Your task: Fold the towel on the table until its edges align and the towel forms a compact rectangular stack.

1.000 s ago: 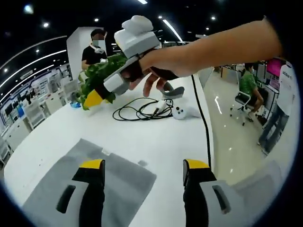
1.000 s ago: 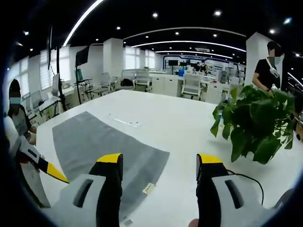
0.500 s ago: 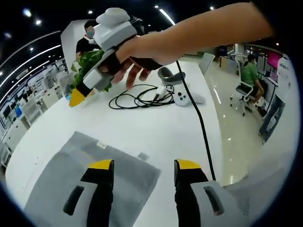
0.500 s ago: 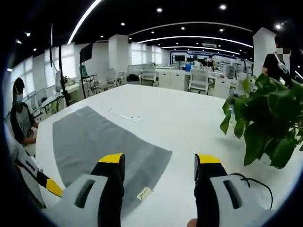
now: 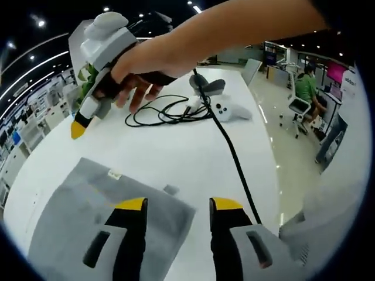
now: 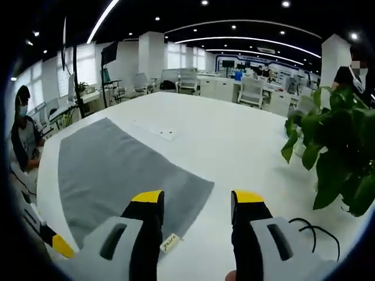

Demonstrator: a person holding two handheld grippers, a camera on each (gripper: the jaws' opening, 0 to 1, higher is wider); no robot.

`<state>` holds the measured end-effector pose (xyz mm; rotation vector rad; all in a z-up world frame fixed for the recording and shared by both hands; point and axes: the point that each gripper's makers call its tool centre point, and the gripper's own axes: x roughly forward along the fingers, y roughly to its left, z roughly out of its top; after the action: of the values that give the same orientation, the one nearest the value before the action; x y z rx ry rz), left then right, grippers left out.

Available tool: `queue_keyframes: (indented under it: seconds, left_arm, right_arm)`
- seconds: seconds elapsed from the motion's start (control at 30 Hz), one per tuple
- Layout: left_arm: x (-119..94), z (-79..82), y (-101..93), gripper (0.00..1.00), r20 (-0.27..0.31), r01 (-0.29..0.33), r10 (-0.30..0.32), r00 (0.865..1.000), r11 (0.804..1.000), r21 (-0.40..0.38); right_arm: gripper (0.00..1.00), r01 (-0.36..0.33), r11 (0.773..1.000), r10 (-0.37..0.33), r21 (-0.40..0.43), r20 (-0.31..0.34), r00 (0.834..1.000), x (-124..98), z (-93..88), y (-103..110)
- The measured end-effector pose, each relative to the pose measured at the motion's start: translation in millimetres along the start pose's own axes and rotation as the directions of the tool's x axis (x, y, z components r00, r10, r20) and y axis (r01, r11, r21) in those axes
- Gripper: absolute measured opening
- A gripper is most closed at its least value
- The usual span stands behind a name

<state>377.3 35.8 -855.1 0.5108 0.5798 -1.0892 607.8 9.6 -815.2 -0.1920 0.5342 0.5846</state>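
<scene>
On white worktop (image 6: 234, 146), grey towel (image 6: 111, 175) lies flat, unfolded. Right claw (image 6: 196, 199) parted, empty, above towel's corner. Left claw (image 5: 176, 205) parted, empty, over towel's opposite corner. Black cable (image 5: 170, 114) beyond towel.

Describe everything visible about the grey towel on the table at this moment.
The towel is plain grey, thin, soft-looking cloth, spread flat in a single layer on the white table, not yet folded. In the right gripper view a small label pokes out at its near edge; in the left gripper view a white tag lies near one corner. Its near corners lie just ahead of both tools: the left tool and the right tool hover open above it, neither visibly gripping cloth.
</scene>
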Motion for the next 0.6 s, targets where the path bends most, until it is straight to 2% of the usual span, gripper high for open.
queue_keyframes:
  seconds: [0.13, 0.33, 0.6]
  left_arm:
    - [5, -3.1, -5.9, 0.37, -0.004, 0.027, -0.027, 1.0, 1.0, 0.007]
    - [16, -11.5, -13.5, 0.34, -0.033, 0.056, -0.055, 0.998, 0.998, 0.018]
    - [27, -24.6, -11.2, 0.3, -0.078, 0.064, -0.062, 0.995, 0.998, 0.027]
  right_arm:
    - [0.43, 0.006, 1.0, -0.006, 0.024, -0.01, 1.0, 4, -4.7, -1]
    - [0.4, 0.005, 1.0, -0.005, 0.021, -0.022, 1.0, 8, -13.0, 1]
    - [0.39, -0.017, 1.0, 0.018, 0.026, -0.058, 0.998, 27, -25.2, 6]
